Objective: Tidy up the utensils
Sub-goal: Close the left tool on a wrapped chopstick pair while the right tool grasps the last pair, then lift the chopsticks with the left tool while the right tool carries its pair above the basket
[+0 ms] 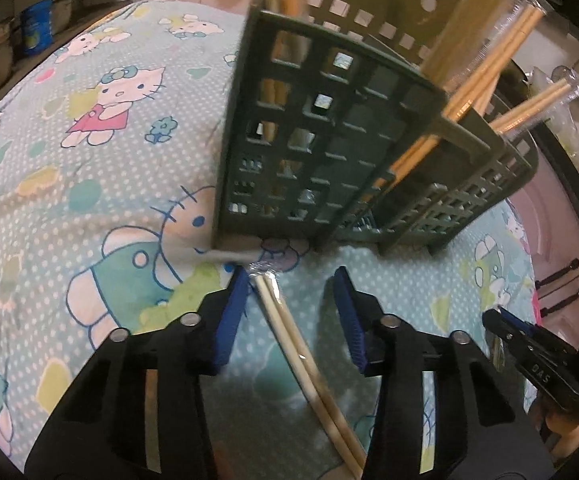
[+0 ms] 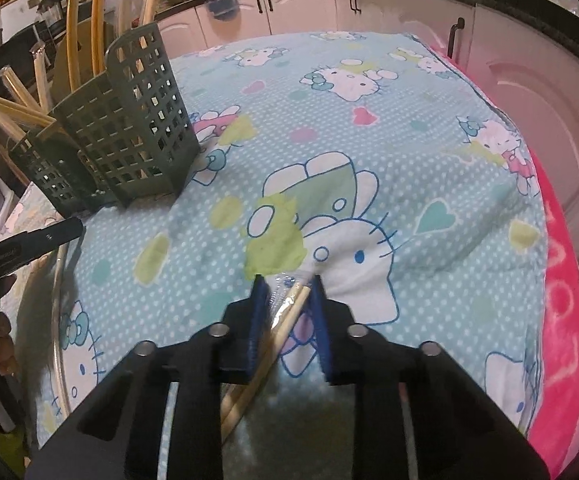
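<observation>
My left gripper [image 1: 289, 312] hangs with its blue pads spread wide. A wrapped pair of chopsticks [image 1: 309, 364] runs between them, close against the left pad [image 1: 231, 320] and clear of the right one; I cannot tell whether it touches that left pad. Its plastic-tipped end lies just short of the foot of the green utensil holder [image 1: 321, 152].

My right gripper [image 2: 289, 312] has its pads drawn close on a second wrapped pair of chopsticks [image 2: 285, 316]; the sticks lie slanted between them, and the tip pokes out just past the pads.

The utensil holder [image 2: 121, 136] stands upright on the tabletop [image 2: 409, 160], near its far left corner as the right wrist view shows it. The tabletop is covered by a pale blue cartoon-cat cloth. The holder's compartments already carry several wrapped chopstick pairs [image 1: 485, 68] that lean out over its rim, and some thicker wooden handles [image 2: 71, 56] stand in it too.

The black tip of the left gripper shows at the left edge of the right wrist view, near the holder's base.
</observation>
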A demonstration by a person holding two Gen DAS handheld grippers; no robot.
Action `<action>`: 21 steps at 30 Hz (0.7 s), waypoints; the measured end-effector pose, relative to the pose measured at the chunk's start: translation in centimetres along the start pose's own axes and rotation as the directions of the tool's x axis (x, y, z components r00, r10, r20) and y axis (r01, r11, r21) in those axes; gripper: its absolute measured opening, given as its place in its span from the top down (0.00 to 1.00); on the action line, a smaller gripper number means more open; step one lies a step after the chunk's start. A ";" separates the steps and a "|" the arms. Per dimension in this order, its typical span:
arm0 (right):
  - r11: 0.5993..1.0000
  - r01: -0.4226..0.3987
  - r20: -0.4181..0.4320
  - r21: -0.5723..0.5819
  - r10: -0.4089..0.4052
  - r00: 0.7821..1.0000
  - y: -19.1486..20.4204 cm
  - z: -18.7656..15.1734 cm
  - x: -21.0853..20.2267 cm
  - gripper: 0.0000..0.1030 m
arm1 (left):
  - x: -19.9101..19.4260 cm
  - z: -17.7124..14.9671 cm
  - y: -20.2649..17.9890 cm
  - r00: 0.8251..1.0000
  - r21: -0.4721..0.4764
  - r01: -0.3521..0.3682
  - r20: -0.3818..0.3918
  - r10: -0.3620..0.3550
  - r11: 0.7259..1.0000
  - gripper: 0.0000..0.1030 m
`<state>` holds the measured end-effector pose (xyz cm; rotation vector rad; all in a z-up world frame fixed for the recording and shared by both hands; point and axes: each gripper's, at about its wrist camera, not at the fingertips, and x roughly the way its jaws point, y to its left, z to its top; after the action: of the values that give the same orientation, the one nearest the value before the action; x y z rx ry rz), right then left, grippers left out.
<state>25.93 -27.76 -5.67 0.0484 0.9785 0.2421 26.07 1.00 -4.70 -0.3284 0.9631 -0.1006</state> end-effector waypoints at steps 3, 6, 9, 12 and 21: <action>0.999 -0.028 -0.001 0.018 0.028 1.000 -0.4 0.2 -0.3 0.83 | 0.0 0.3 0.8 1.000 -0.014 -0.007 0.001 0.007 1.000 0.84; 0.998 -0.059 0.015 0.027 0.058 0.998 -0.2 0.3 -1.0 0.84 | -0.3 0.5 1.7 1.000 -0.031 0.011 -0.002 -0.011 0.999 0.91; 0.996 -0.089 0.049 0.003 0.089 0.995 0.8 0.3 -2.2 0.85 | -1.0 0.4 2.2 0.999 -0.040 0.034 0.009 -0.034 0.999 0.92; 0.992 -0.120 0.072 -0.029 0.122 0.990 2.1 0.4 -3.2 0.86 | -2.1 0.2 2.3 0.997 -0.040 0.067 0.032 -0.066 0.997 0.93; 0.976 -0.177 0.136 -0.127 0.194 0.972 6.3 0.9 -6.4 0.89 | -8.0 0.6 1.8 0.982 0.025 0.129 0.135 -0.131 0.991 0.94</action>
<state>22.12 -23.05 0.95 0.0525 0.8114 0.4602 21.88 4.62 1.34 -0.3783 0.8044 -0.2030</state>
